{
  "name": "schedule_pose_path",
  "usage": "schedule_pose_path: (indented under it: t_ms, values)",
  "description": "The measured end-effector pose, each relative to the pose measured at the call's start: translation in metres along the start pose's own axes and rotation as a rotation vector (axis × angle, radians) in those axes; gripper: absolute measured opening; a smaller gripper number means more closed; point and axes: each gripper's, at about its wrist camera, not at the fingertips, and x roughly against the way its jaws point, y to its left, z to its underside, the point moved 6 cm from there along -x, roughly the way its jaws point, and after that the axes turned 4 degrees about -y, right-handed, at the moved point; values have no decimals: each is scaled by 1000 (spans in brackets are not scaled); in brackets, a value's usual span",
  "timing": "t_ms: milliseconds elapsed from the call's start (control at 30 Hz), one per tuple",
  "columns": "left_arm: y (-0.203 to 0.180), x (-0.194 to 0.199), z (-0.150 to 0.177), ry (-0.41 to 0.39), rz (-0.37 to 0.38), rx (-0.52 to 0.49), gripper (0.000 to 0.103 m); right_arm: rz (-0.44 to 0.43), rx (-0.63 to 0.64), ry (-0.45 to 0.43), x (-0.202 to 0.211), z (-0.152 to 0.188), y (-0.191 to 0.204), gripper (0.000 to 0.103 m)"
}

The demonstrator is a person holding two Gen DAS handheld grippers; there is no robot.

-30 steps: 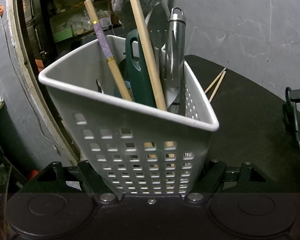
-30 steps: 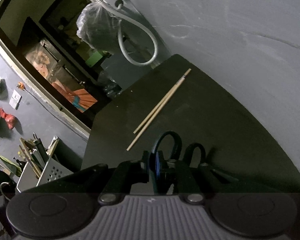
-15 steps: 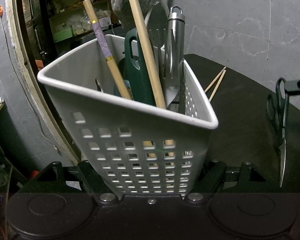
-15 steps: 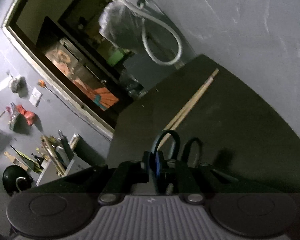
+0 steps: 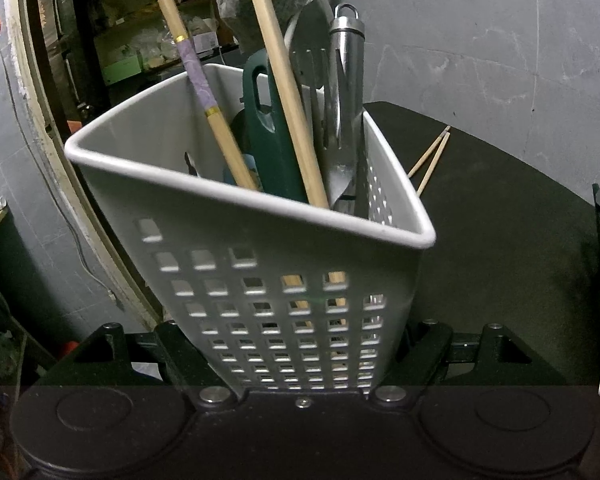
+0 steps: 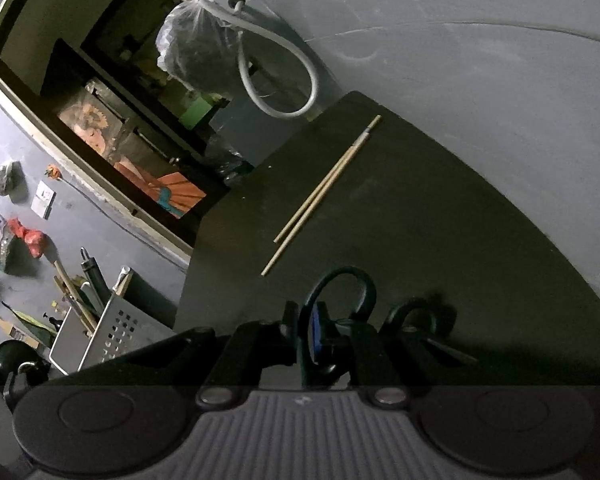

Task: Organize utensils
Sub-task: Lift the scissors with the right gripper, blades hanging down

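My light is dim and cool in both views. The white basket (image 5: 260,216) catches the most of it, while the black table (image 6: 440,208) swallows detail. The scissors (image 6: 340,308) cast a soft shadow to the right. Fisheye bends the walls near the edges, corners go black, and the far doorway (image 6: 100,80) stays murky.

A grey hose (image 6: 278,76) loops beside a plastic bag (image 6: 192,52) (crumpled, translucent).
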Motion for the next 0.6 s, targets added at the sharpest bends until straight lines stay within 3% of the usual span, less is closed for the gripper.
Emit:
schedule_pose_path:
  t_ms: [367, 600]
  values:
    - [0, -4, 0, 4, 11, -13, 81, -71, 40, -35, 0, -8, 25, 4]
    - [2, -5, 1, -1, 19, -14, 81, -23, 73, 22, -11, -3, 23, 4]
